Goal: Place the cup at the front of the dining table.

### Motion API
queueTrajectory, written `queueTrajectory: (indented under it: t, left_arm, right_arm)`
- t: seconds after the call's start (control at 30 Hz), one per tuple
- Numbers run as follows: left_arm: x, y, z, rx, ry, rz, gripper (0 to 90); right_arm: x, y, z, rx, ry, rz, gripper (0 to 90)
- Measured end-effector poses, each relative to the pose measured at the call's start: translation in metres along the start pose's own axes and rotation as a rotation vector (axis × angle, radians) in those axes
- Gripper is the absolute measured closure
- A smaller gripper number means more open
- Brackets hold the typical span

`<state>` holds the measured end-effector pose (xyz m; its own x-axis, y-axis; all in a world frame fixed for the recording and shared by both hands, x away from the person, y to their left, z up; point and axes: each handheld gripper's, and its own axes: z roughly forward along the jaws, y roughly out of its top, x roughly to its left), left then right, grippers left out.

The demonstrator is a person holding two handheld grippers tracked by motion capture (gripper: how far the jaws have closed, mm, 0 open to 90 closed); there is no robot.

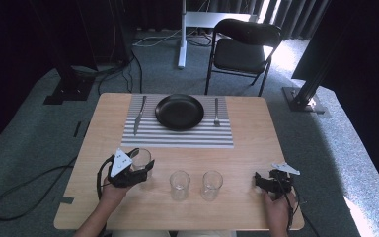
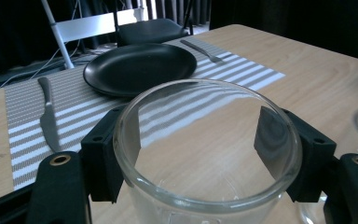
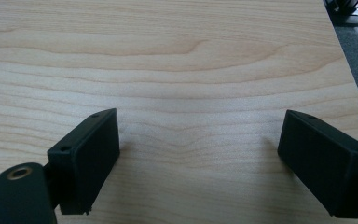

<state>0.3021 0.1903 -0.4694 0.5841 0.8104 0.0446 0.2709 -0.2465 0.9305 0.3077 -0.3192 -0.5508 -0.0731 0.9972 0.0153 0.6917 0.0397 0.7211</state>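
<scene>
A clear glass (image 1: 141, 160) is gripped at the lower left of the high view by the left gripper (image 1: 137, 169), its jaws pressed on both sides of the rim. The lifting step seems in hand; a steady carry toward the striped placemat (image 1: 177, 136) is probably called for next. The right gripper (image 1: 269, 181) is held wide open, with nothing between its jaws, at the lower right. A wooden table (image 1: 246, 148) is seen on grey carpet, a black chair (image 1: 242, 49) beyond.

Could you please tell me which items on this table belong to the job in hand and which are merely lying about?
In the job:
- clear glass, clamped in the left claw
- two more glasses waiting on the table
- striped placemat with black plate, probably the place being set

Lying about:
- knife
- fork
- chair
- right claw, open over bare wood
</scene>
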Motion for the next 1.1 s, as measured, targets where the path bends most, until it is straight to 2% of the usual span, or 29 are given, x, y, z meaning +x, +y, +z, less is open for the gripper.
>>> queueTrajectory:
  t: [0.33,0.6,0.63,0.8,0.97,1.1]
  left_arm:
    - [0.018,0.01,0.024,-0.006,0.037,-0.054,29.3]
    - [0.028,0.021,0.04,-0.004,0.058,-0.063,29.3]
    - [0.033,0.026,0.045,-0.009,0.07,-0.068,29.3]
    - [0.044,0.035,0.056,-0.01,0.08,-0.088,29.2]
    - [0.053,0.041,0.063,-0.019,0.085,-0.108,29.2]
    - [0.058,0.044,0.071,-0.008,0.094,-0.106,29.2]
  right_arm:
    - [0.0,0.0,0.0,0.0,0.0,0.0,12.1]
    - [0.0,0.0,0.0,0.001,0.0,0.0,12.0]
    - [0.0,0.0,0.0,0.001,0.0,0.0,12.0]
    - [0.0,0.0,0.0,0.0,0.0,0.0,12.1]
    - [0.0,0.0,0.0,0.0,0.0,-0.001,12.1]
    - [0.0,0.0,0.0,0.0,0.0,-0.001,12.1]
